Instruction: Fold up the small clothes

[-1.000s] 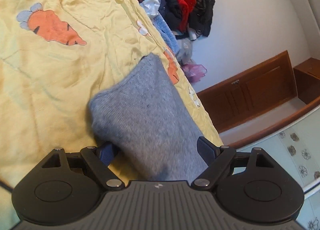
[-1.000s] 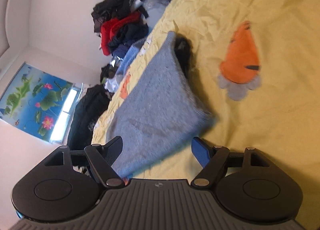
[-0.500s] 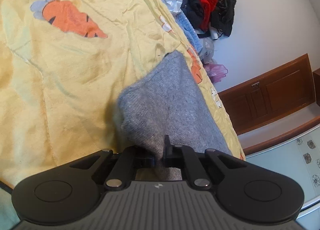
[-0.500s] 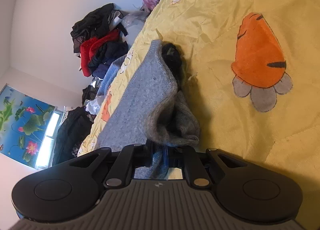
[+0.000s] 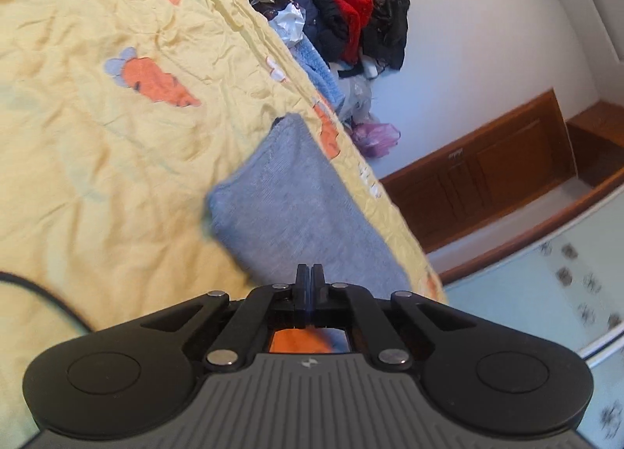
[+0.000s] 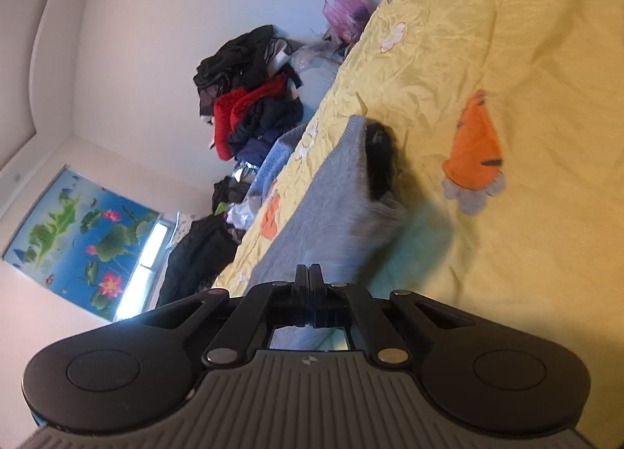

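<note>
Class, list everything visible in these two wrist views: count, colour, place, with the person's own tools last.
Grey knitted garment: one, grey, folded near the bed's edge.
Dark cloth piece: one, black, at the garment's far end.
Carrot-print bedsheet: one, yellow, covering the bed.
Heap of clothes: one, black, red and blue, against the wall.
Plastic bag: one, purple, beside the bed.
Wooden cabinet: one, brown, along the wall.
Lotus picture: one, blue-green, on the window.
Left gripper: black, shut.
Right gripper: black, shut.
</note>
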